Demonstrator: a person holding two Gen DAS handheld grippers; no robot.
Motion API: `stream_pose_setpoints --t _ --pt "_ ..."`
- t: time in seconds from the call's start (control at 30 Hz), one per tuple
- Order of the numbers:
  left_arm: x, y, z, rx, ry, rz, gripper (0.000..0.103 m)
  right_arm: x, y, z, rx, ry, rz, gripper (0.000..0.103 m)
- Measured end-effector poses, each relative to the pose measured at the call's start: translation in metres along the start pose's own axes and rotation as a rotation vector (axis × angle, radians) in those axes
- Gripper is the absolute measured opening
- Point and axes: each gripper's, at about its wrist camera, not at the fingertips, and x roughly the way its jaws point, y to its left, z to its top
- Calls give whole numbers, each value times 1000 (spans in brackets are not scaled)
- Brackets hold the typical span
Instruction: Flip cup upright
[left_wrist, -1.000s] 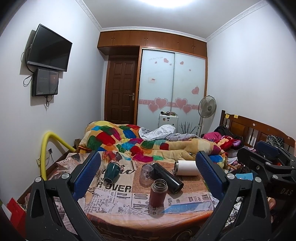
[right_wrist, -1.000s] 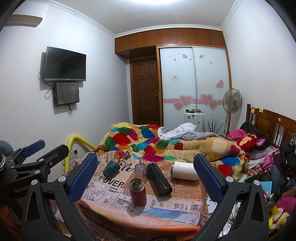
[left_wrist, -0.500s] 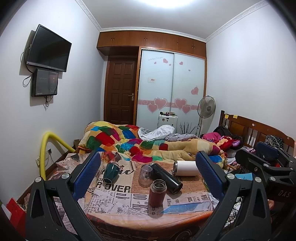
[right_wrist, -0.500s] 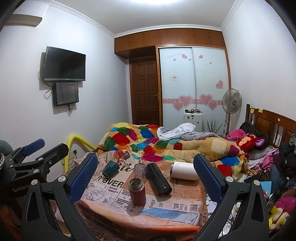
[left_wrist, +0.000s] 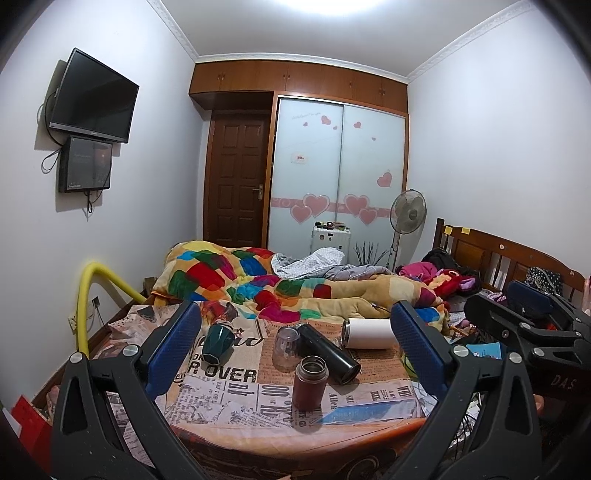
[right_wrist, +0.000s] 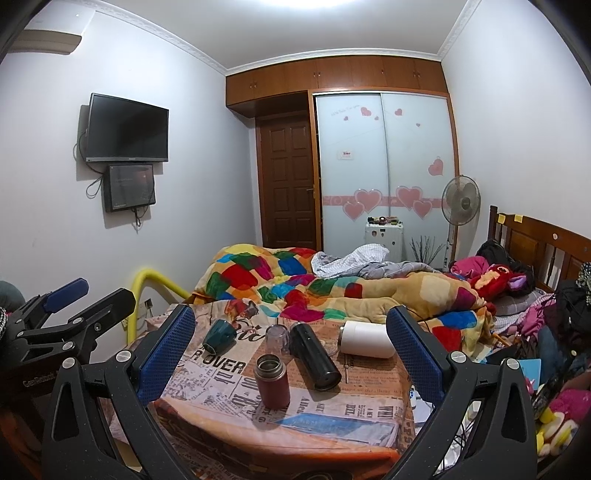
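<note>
Your left gripper (left_wrist: 293, 343) has its blue pads spread wide with nothing between them; it hangs back from the tabletop (left_wrist: 221, 391), which is covered in a newspaper-print cloth. Your right gripper (right_wrist: 290, 341) is likewise wide apart, empty, and back from the near edge. Each gripper shows at the margin of the other's view.

Cups on the cloth, left to right:
- Dark green cup (left_wrist: 218, 341), tipped on its side at the left, mouth facing the near-left.
- Clear cup (left_wrist: 285, 346), upside down, just left of the black one.
- Black flask (left_wrist: 328, 352), lying on its side, open end toward the near right.
- White tumbler (left_wrist: 367, 333), on its side at the back right, resting near the quilt.
- Maroon flask (left_wrist: 309, 384), upright with open mouth, nearest the front edge, just beside the black flask's open end.

Behind the tabletop a multicoloured quilt (left_wrist: 258, 284) is heaped on the bed. A standing fan (left_wrist: 408, 214) is at the wardrobe.
</note>
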Motion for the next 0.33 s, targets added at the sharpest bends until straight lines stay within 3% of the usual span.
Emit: stream_pose_setpoints --t 0.33 --pt "3 4 -1 -4 6 8 103 6 3 -2 -8 23 1 103"
